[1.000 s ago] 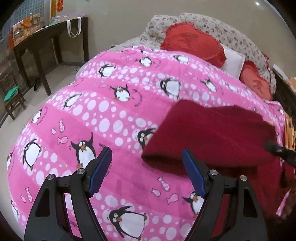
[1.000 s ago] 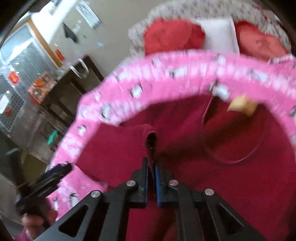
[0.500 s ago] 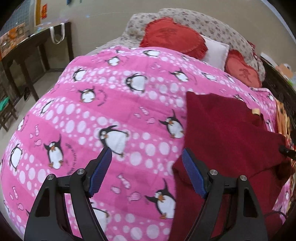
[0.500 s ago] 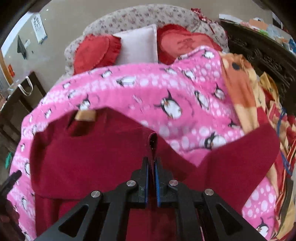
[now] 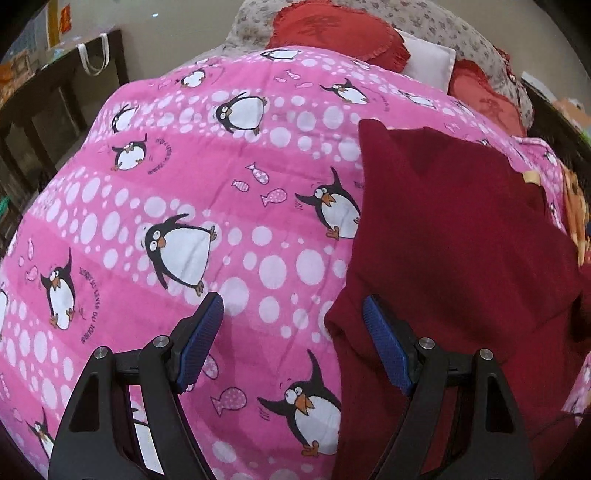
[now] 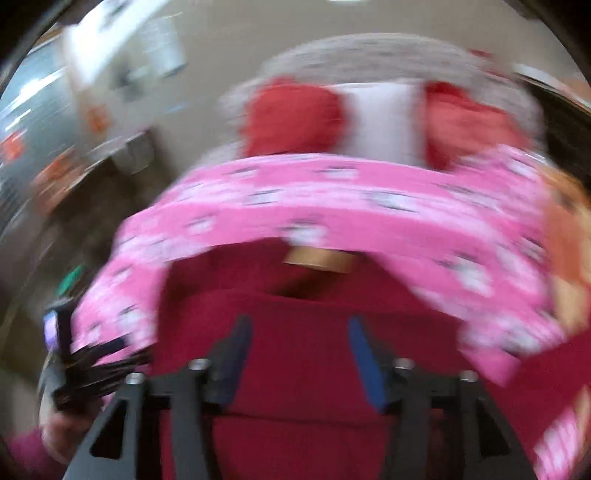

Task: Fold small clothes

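Dark red and partly folded, the sweater (image 5: 461, 236) lies flat on the pink penguin blanket (image 5: 221, 177) that covers the bed, toward the right side of the left wrist view. Its long axis runs from the near edge of the picture up and away toward the pillows, with a tan label (image 5: 532, 178) at the far end. The left gripper (image 5: 293, 314) hangs above the sweater's left edge with its jaws wide apart and nothing between them; the left blue pad is over the blanket, the right one over the red cloth, and whether either touches cannot be told. Two red cushions (image 5: 332, 33) and a white pillow (image 5: 428, 61) lie at the head of the bed, and a dark table (image 5: 55, 107) stands by the wall at left.

The right wrist view is badly blurred. The right gripper (image 6: 301, 321) has its jaws opening, about half apart, over the sweater (image 6: 303, 369), with only flat cloth seen between the pads and no fold pinched. A folded edge runs across just beyond the fingertips, and the tan label (image 6: 319, 258) sits past it near the blanket (image 6: 332, 206). At lower left the left gripper (image 6: 96, 354) shows, held in a hand (image 6: 59, 432).
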The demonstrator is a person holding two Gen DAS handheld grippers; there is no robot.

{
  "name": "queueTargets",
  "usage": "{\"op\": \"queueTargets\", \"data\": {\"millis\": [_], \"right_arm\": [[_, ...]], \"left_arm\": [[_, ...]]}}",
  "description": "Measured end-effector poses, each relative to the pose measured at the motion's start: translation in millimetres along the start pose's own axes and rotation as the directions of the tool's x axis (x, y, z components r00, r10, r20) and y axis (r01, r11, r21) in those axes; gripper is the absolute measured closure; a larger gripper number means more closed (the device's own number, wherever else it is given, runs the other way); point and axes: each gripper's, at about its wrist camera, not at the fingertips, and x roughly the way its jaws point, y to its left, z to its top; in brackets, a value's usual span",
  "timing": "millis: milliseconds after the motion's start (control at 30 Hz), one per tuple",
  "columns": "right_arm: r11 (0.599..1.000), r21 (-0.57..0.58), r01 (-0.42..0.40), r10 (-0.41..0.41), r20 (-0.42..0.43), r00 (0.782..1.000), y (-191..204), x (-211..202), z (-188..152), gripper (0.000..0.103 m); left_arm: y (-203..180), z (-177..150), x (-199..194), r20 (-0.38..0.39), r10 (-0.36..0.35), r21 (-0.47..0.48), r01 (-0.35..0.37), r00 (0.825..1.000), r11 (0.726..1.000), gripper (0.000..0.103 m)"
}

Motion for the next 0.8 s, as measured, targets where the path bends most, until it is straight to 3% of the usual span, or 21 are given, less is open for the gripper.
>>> {"op": "queueTargets", "data": {"millis": [67,167,333,367,433,500,667,733,800], "right_arm": [[0.994,-0.091,-0.060,0.057,-0.036,0.998,25.4,26.0,9.5,0.048],[0.968,-0.246,-0.054,0.029,-0.103,0.994,54.5,74.6,23.0,0.048],[0.944,-0.320,-0.085,0.011,-0.225,0.974,52.6,124.0,30.6,0.048],[0.940,-0.329,-0.092,0.010,-0.243,0.970,51.0,127.3,28.1,0.052],[0.929,-0.358,-0.095,-0.003,-0.263,0.965,51.4,128.0,20.5,0.074],[0.922,-0.374,-0.098,0.003,-0.246,0.969,53.1,120.6,16.1,0.093],[0.921,-0.390,-0.013,-0.033,-0.112,0.993,58.4,82.5,19.7,0.096],[0.931,-0.357,0.079,-0.103,-0.047,0.994,49.5,76.3,24.7,0.099],[0.961,-0.267,0.070,-0.089,-0.061,0.994,36.3,85.5,26.7,0.099]], "left_arm": [[-0.6,0.3,0.1,-0.001,0.000,0.000,0.000,1.000,1.000,0.024],[-0.7,0.5,0.3,0.002,0.002,0.004,-0.002,1.000,1.000,0.024],[1.2,-2.3,3.3,-0.001,-0.016,-0.008,0.016,1.000,1.000,0.024],[1.7,-2.3,4.2,-0.001,-0.021,-0.011,0.021,1.000,1.000,0.024],[3.1,-2.5,5.1,0.000,-0.029,-0.019,0.029,1.000,0.999,0.024],[3.1,-2.1,3.6,0.008,-0.025,-0.024,0.025,1.000,0.999,0.024],[3.8,2.7,-15.7,0.093,0.023,-0.034,-0.020,0.995,0.999,0.024],[5.5,4.5,-14.6,0.083,0.017,-0.045,-0.013,0.996,0.999,0.024],[2.1,6.6,-12.4,0.063,0.014,-0.043,-0.011,0.998,0.999,0.024]]}}
